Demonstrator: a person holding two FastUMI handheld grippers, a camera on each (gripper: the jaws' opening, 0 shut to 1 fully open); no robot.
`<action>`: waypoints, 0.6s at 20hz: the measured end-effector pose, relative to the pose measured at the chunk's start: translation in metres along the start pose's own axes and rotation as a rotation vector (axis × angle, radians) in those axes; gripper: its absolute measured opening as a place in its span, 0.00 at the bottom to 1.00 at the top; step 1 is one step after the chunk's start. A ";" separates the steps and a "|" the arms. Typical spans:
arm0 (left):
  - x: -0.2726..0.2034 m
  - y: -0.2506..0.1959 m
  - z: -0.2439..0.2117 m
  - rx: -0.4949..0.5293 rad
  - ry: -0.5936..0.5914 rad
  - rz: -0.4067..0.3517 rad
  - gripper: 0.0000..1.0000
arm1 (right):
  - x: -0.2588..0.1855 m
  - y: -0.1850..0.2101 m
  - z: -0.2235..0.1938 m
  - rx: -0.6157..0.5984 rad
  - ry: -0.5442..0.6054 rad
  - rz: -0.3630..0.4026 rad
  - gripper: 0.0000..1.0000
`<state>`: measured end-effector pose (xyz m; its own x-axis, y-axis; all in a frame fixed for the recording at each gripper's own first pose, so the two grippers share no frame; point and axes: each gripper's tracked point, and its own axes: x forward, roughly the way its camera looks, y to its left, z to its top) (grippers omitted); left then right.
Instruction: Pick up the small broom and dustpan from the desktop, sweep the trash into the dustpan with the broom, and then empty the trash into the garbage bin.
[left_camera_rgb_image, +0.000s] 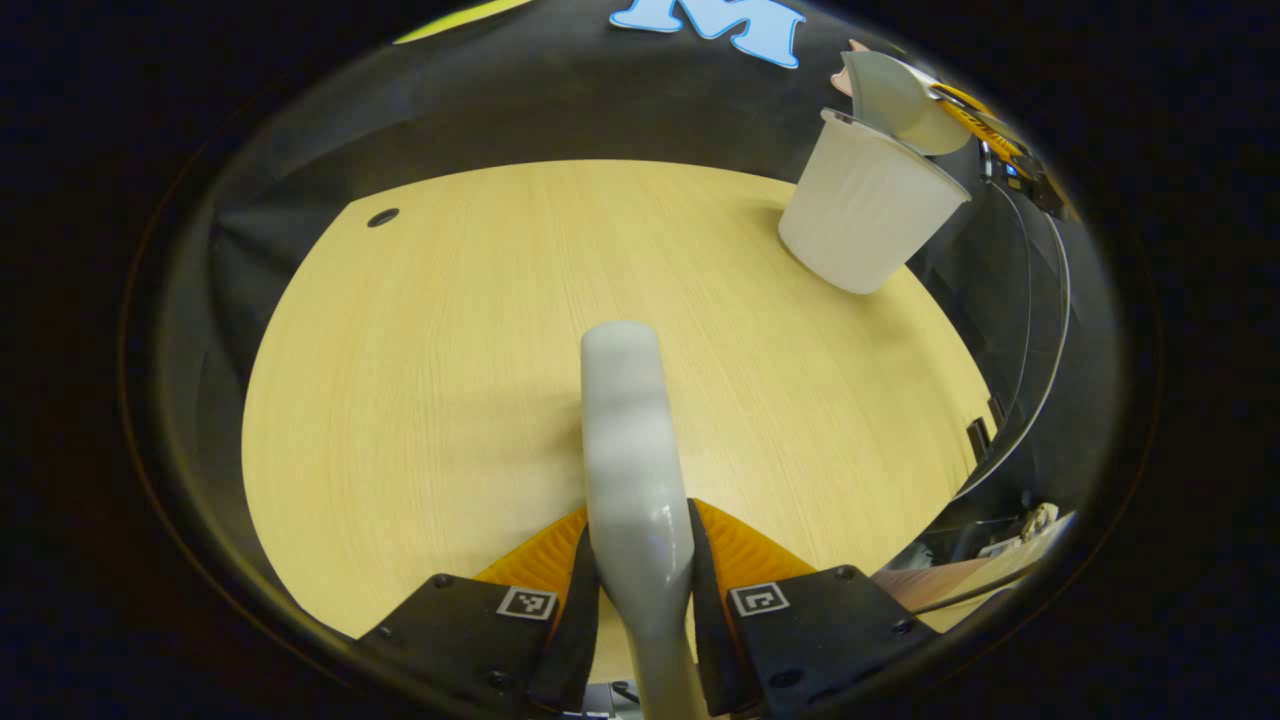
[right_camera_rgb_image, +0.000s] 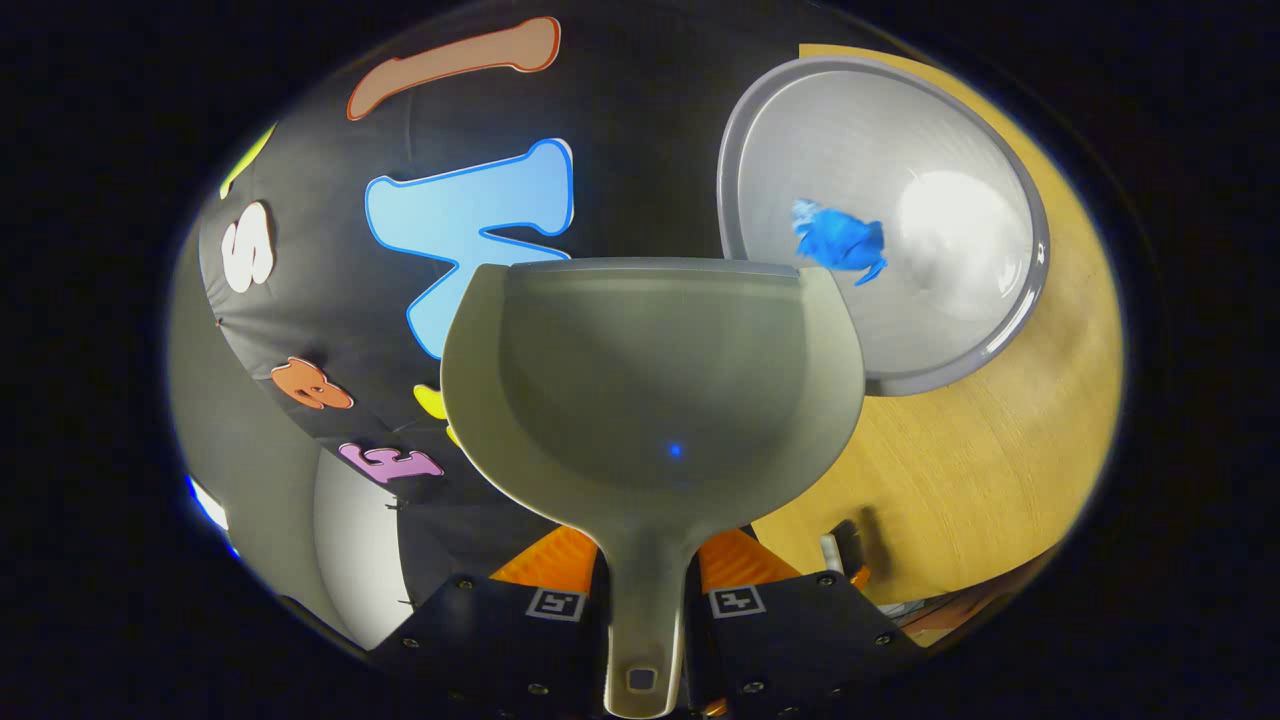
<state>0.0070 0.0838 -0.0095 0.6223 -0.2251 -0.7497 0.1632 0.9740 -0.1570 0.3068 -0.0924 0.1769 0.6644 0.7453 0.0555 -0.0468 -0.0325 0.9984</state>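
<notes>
Between our right fingers (right_camera_rgb_image: 570, 565) we pinch the dustpan (right_camera_rgb_image: 650, 390) by its handle, tipped over the bin (right_camera_rgb_image: 880, 220) so the blue trash (right_camera_rgb_image: 838, 240) lands inside. Our left fingers (left_camera_rgb_image: 545, 565) squeeze the broom (left_camera_rgb_image: 630, 440), held away from the bin, above the desk (left_camera_rgb_image: 420, 380).

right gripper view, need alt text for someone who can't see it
A dustpan, empty, is held by its handle in the right tool, tipped toward a round bin beyond it. A crumpled blue scrap lies inside the bin, which stands on a wooden desk.
</notes>
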 end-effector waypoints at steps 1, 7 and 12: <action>0.001 -0.001 -0.001 -0.001 -0.001 -0.001 0.46 | 0.000 0.002 0.000 0.007 -0.001 0.011 0.30; -0.002 0.000 -0.006 -0.011 -0.008 0.000 0.49 | 0.000 0.000 -0.003 -0.015 0.014 -0.001 0.30; -0.005 0.006 -0.011 -0.020 -0.008 0.011 0.49 | -0.004 -0.012 -0.010 -0.099 0.061 -0.019 0.30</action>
<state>-0.0041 0.0915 -0.0137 0.6299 -0.2148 -0.7464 0.1409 0.9767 -0.1622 0.2970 -0.0886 0.1640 0.6193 0.7845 0.0323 -0.1101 0.0460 0.9929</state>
